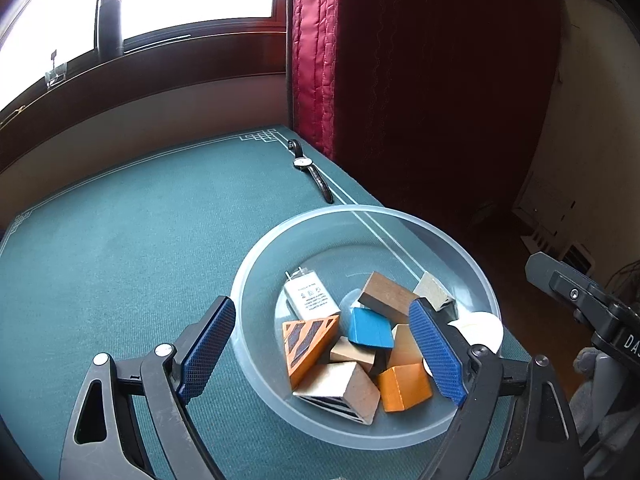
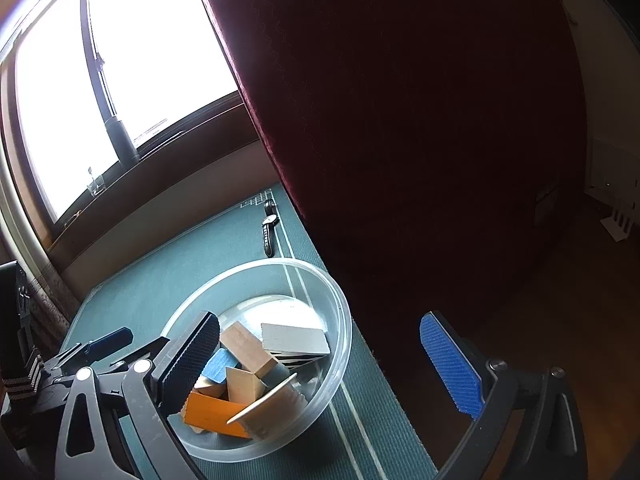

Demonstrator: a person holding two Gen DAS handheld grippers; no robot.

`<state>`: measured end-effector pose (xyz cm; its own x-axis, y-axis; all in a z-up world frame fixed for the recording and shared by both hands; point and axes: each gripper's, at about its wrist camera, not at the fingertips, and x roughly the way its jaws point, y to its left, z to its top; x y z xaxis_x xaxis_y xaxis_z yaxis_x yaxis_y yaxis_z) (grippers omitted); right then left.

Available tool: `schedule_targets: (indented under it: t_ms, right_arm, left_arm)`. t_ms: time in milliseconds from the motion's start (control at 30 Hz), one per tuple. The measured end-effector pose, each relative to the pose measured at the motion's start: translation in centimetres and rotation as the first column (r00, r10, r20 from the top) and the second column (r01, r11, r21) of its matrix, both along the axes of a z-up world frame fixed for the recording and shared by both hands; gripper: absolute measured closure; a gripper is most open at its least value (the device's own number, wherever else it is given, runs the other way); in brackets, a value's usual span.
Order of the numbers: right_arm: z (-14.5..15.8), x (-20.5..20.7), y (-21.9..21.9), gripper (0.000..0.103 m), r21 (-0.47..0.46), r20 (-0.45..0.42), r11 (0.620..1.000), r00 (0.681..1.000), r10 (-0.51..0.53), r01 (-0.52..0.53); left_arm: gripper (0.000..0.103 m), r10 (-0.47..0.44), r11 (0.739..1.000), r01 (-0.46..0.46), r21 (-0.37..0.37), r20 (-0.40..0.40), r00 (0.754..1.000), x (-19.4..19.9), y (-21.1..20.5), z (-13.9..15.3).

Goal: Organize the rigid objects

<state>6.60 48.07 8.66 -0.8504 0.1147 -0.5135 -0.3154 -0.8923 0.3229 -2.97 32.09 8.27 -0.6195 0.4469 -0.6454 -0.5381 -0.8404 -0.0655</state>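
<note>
A: Bowl (image 1: 476, 276) as the landmark: clear plastic, on the green mat (image 1: 120, 248), near the mat's right edge, beside the red curtain (image 1: 400, 80). Already loaded with wooden blocks: blue block (image 1: 370, 328), tiger-striped wedge (image 1: 306, 344), orange block (image 1: 404, 386), dark brown block (image 1: 390, 294). White charger plug (image 1: 310, 296) among them, prongs aimed at the bowl's far-left wall.

B: Anything left outside the bowl?

A: Only the wristwatch (image 1: 310, 170), beyond the bowl's far rim, close to it, not touching. Laid flat, strap straightened; long axis running from the bowl toward the mat's far corner, dial nearer the far end, face up.

B: Step in hand, then?

A: Probably the last pickup. Most of the sorting looks done.

B: Grippers?

A: Left gripper (image 1: 320, 356) spread wide over the bowl's near side, holding nothing. Right gripper (image 2: 320, 364) equally wide, empty, one finger over the bowl's left rim, the other out past the mat's edge.

B: Next move?

A: Reach past the far rim, turn the fingers across the strap rather than along it, close near the dial. Thin strap lying flat, so a low approach needed.
</note>
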Motion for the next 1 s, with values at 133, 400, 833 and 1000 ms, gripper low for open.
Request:
schedule_targets:
  t_ms: [133, 400, 833, 1000]
  right_arm:
    - [-0.4, 0.5, -0.6, 0.001, 0.005, 0.023, 1.0, 1.0, 0.015, -0.015]
    - [-0.3, 1.7, -2.8, 0.001, 0.066, 0.061, 0.996, 0.997, 0.053, -0.057]
    - [0.6, 3.6, -7.0, 0.0, 0.218, 0.103, 0.966, 0.988, 0.119, -0.139]
    - [0.7, 3.7, -8.1, 0.0, 0.254, 0.114, 0.953, 0.984, 0.138, -0.163]
  left_arm:
    - [0.014, 0.02, 0.999, -0.02, -0.025, -0.01, 1.0, 0.8, -0.8, -0.1]
    - [0.008, 0.082, 0.995, -0.084, -0.046, -0.029, 0.996, 2.7, -2.6, 0.1]
    - [0.003, 0.15, 0.986, -0.158, -0.054, -0.125, 0.981, 6.6, -4.6, 2.2]
    - [0.003, 0.198, 0.972, -0.216, -0.092, -0.174, 0.965, 7.6, -4.9, 2.7]
